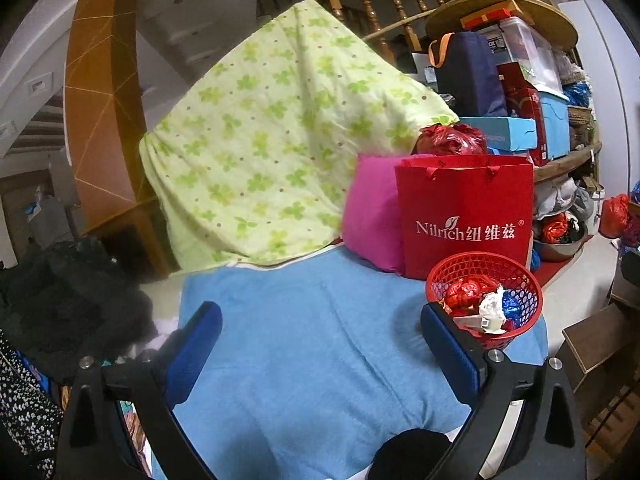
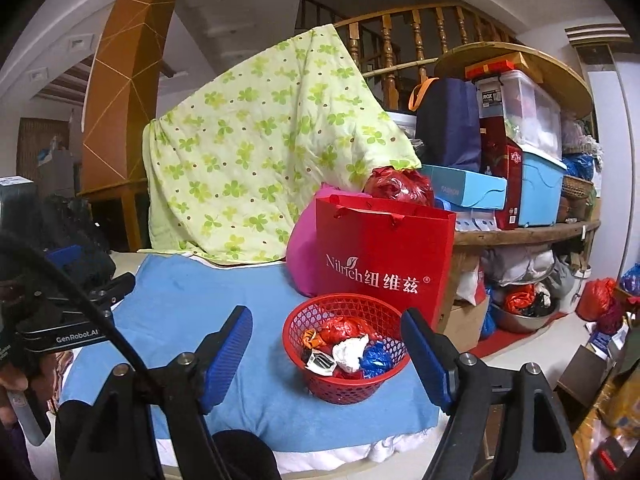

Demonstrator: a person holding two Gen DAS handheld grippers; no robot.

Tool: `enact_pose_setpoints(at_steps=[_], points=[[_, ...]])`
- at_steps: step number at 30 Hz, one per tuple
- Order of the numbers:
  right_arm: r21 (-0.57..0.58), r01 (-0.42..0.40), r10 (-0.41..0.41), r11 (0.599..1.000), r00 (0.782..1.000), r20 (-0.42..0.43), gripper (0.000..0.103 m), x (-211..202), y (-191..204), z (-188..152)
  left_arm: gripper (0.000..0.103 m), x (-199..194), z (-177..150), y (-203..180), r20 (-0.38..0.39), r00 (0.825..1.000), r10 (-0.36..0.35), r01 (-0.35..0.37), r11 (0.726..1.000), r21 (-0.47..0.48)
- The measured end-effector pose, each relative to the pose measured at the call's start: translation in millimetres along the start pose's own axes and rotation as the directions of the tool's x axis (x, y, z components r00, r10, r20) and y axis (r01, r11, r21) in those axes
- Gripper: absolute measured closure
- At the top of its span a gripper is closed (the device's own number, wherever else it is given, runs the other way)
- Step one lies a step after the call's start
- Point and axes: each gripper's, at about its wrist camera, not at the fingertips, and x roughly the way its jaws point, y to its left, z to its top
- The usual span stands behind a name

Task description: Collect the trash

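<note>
A red mesh basket sits on the blue towel, at its right end. Inside lie crumpled wrappers in red, white and blue foil. My right gripper stands open in front of the basket, nothing between its blue pads. In the left wrist view the same basket is at the right, partly behind the right pad. My left gripper is open and holds nothing, over bare blue towel. Its body shows at the left of the right wrist view.
A red paper bag stands right behind the basket, a pink cushion beside it. A green clover quilt drapes behind the towel. Stacked boxes and bins crowd a round wooden table on the right. Dark clothing lies left.
</note>
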Motion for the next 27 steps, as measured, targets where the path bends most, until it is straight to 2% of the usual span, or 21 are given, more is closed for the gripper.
enact_pose_setpoints(at_steps=[7,12,20,24,27], points=[[0.04,-0.01,0.01,0.999,1.0,-0.002,0.023,-7.7,-6.6,-0.7,0.004,-7.5,-0.3,0.7,-0.002,1.0,0.022,-0.022,1.0,-0.002],[0.063,-0.009,0.008,0.998,1.0,0.026,0.014,-11.6,-8.8,2.0,0.003,-14.1,-0.2,-0.1,0.006,0.999,0.034,-0.034,0.999,0.011],[0.054,0.013,-0.015,0.998,0.999,0.03,0.014,-11.1,-8.9,4.6,0.0,-23.7,1.1,4.6,0.025,0.999,0.048,-0.048,0.999,-0.003],[0.037,0.054,-0.055,0.998,0.998,0.021,0.013,-7.9,-6.9,3.7,0.0,-24.8,1.2,7.4,0.013,0.999,0.034,-0.034,0.999,-0.014],[0.039,0.053,-0.053,0.998,0.998,0.014,0.013,-5.7,-6.5,3.4,0.0,-25.4,0.5,8.2,0.008,1.0,0.029,-0.029,0.999,-0.016]])
